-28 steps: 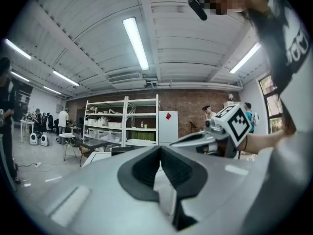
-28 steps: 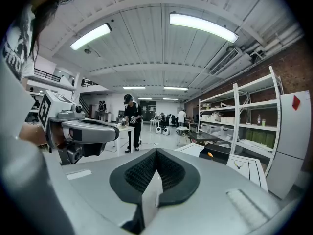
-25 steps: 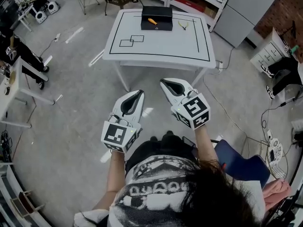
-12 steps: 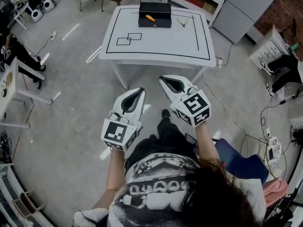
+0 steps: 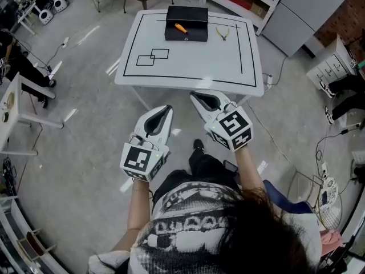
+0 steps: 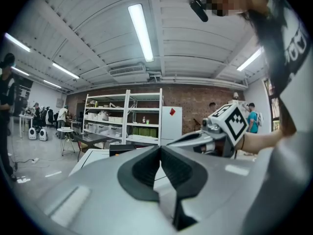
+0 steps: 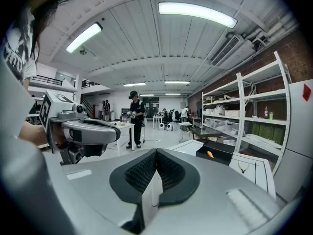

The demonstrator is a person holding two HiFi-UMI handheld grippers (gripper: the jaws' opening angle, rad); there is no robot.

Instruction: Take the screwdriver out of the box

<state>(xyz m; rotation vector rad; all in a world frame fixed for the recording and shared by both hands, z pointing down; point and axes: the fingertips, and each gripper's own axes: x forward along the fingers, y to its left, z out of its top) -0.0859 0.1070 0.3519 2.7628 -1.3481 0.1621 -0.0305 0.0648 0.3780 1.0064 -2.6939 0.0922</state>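
Observation:
The black box stands at the far edge of the white table, and the orange-handled screwdriver lies in it. In the right gripper view, the box and screwdriver lie ahead to the right. My left gripper and right gripper hang side by side in the air, short of the table's near edge. Both are shut and hold nothing. Seen along their own jaws, the left gripper and right gripper have their pads pressed together.
Small pliers lie on the table right of the box, and two outlined squares are drawn at its left. Shelves and a white cabinet stand behind. A side table is at the left and a blue chair behind me.
I have stepped toward the table, which now sits nearer to both grippers in the head view. The grippers stayed shut and side by side.

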